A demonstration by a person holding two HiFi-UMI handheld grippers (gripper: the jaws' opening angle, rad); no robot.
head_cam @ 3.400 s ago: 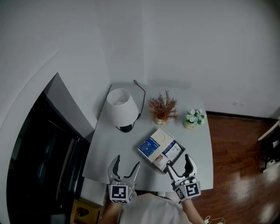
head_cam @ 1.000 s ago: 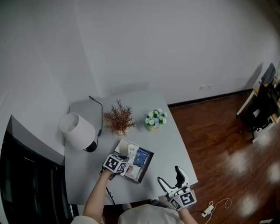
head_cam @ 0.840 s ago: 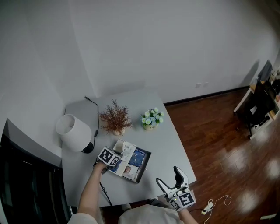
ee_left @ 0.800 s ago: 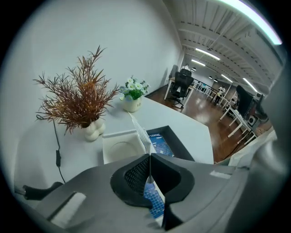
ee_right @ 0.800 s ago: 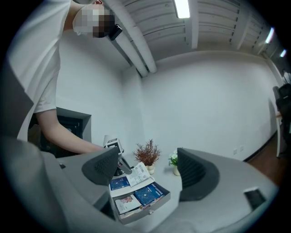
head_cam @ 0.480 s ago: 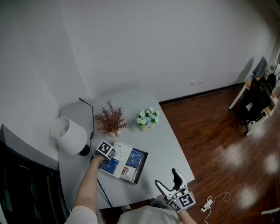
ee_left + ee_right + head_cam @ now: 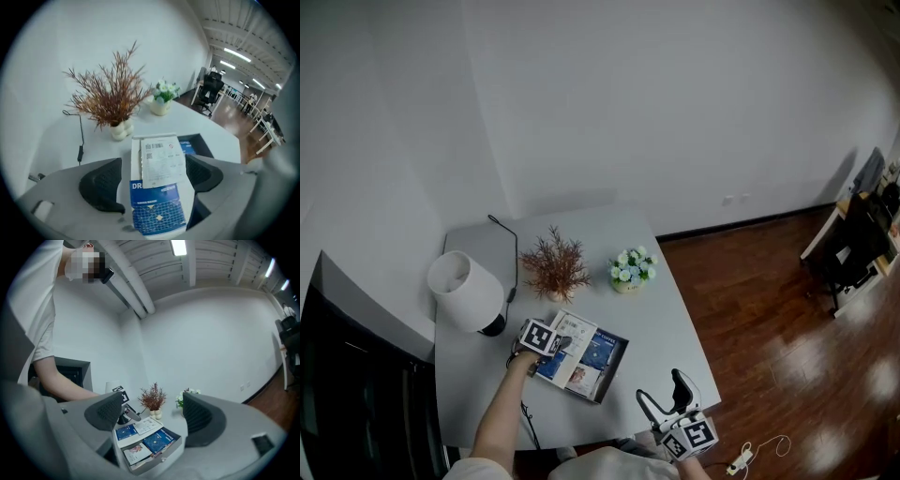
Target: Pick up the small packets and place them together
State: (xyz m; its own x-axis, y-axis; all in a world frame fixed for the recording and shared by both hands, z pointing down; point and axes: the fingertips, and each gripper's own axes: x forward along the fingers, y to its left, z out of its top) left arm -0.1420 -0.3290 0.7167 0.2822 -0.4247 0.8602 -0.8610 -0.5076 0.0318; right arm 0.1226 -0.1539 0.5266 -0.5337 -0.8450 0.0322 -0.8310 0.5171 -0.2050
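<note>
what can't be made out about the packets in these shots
Head view: print on the packets, too small.
Left gripper view: the label has blurred fine print; whatever lies beneath the blue-and-white packet, hidden by it.
Right gripper view: whether more lie lower in the tray, hidden by its wall.

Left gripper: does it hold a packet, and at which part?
Nothing is held. The jaws of the left gripper have just been opening; a blue and white packet lies between them, loose.

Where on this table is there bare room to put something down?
Bare: the table right of the tray, in front of the flowers; also the strip behind the plant. Crowded: lamp, plant and tray cluster at left.
</note>
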